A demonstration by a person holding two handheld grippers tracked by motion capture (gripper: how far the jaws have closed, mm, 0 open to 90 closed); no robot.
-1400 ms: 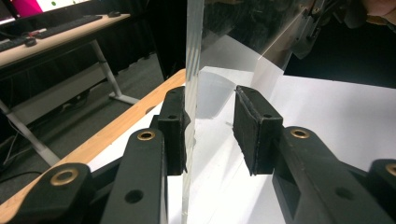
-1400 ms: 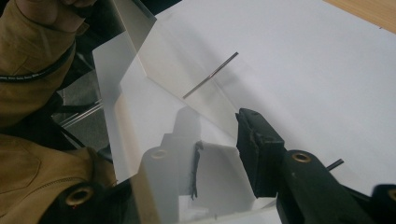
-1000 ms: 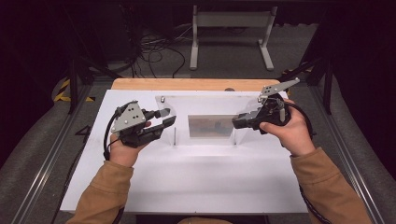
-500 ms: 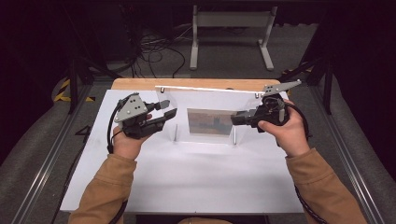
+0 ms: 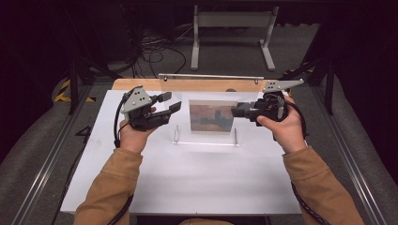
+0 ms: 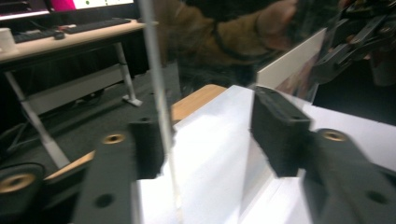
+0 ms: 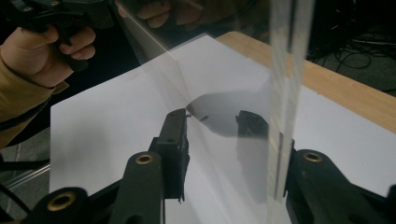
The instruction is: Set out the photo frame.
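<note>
A clear acrylic frame (image 5: 206,110) with a picture (image 5: 210,117) inside it is held up above the white surface (image 5: 187,173), between the two hands. The left tongs (image 5: 170,102) stand wide apart at the frame's left edge; in the left gripper view that thin clear edge (image 6: 156,93) runs upright just beside the near jaw's pad, and I cannot tell whether it touches. The right tongs (image 5: 237,110) sit at the frame's right edge. In the right gripper view the clear panel (image 7: 285,93) stands upright against the right-hand jaw with a wide gap to the other jaw, so they look spread rather than clamped. The frame's top rail (image 5: 211,76) hangs over the wooden strip (image 5: 141,84) at the surface's far edge. The near half of the surface lies bare in front of the sleeves, with broad white margins left and right of both hands.
</note>
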